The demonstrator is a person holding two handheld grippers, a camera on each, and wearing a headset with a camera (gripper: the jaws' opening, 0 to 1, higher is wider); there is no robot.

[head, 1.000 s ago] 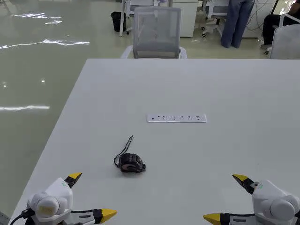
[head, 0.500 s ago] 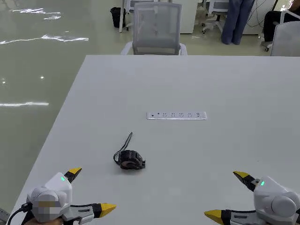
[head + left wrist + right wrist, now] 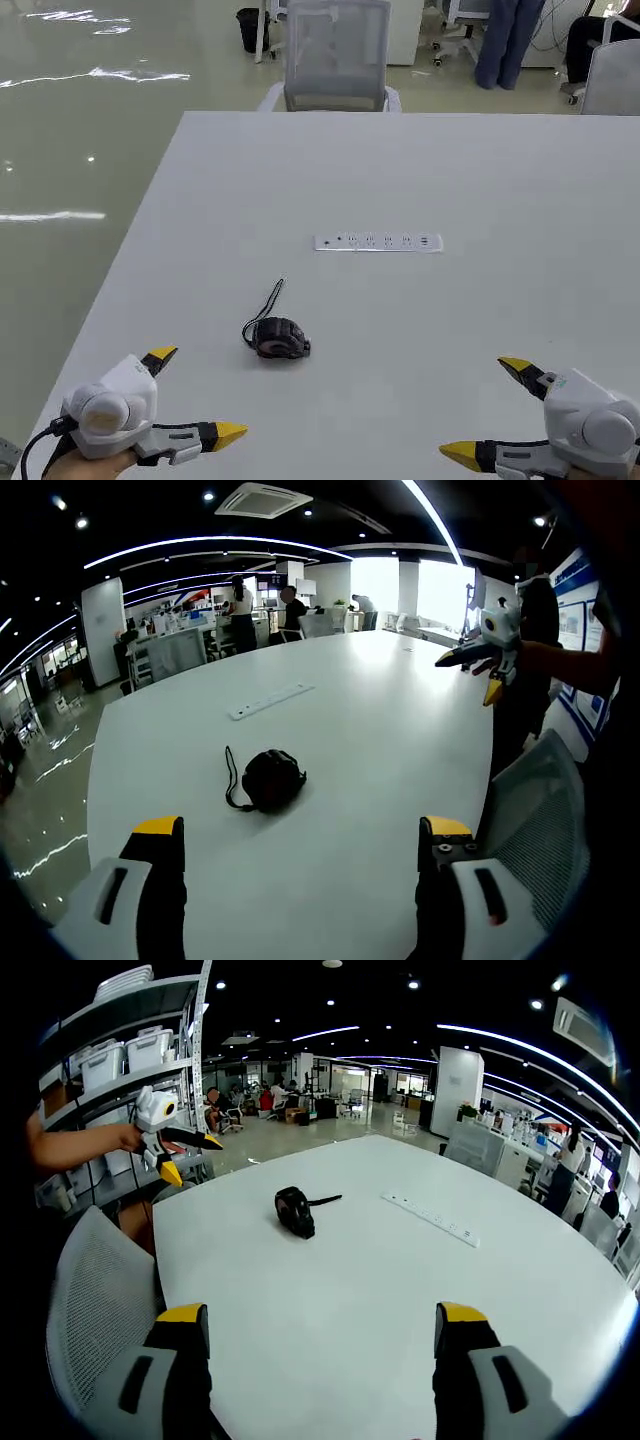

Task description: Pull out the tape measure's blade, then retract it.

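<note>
Tape measure [image 3: 279,339], a small dark case, lies alone on a white bench [image 3: 500,170], well apart from both tools. Nearest the viewer in the head view, at 7 o'clock from the case, the left tool [image 3: 195,393] hangs over the near edge of the bench in a hand. Its yellow-tipped jaws are spread wide and grasp nothing. At 4 o'clock from the case, the right tool [image 3: 485,410] is held the same way, with its jaws also released and nothing between them. Each gripper view looks between its own parted jaws across bare bench top to the case, and the other tool hangs in the air off to the side. From the case a thin black strap [image 3: 268,305] lies flat on the bench and trails away toward 12 o'clock. Farther on, at 1 o'clock from the case, a white power strip [image 3: 378,242] lies crosswise on the bench. Beyond the far edge, at 12 o'clock, stands a grey mesh-backed chair [image 3: 335,50] on a glossy floor [image 3: 90,120].
</note>
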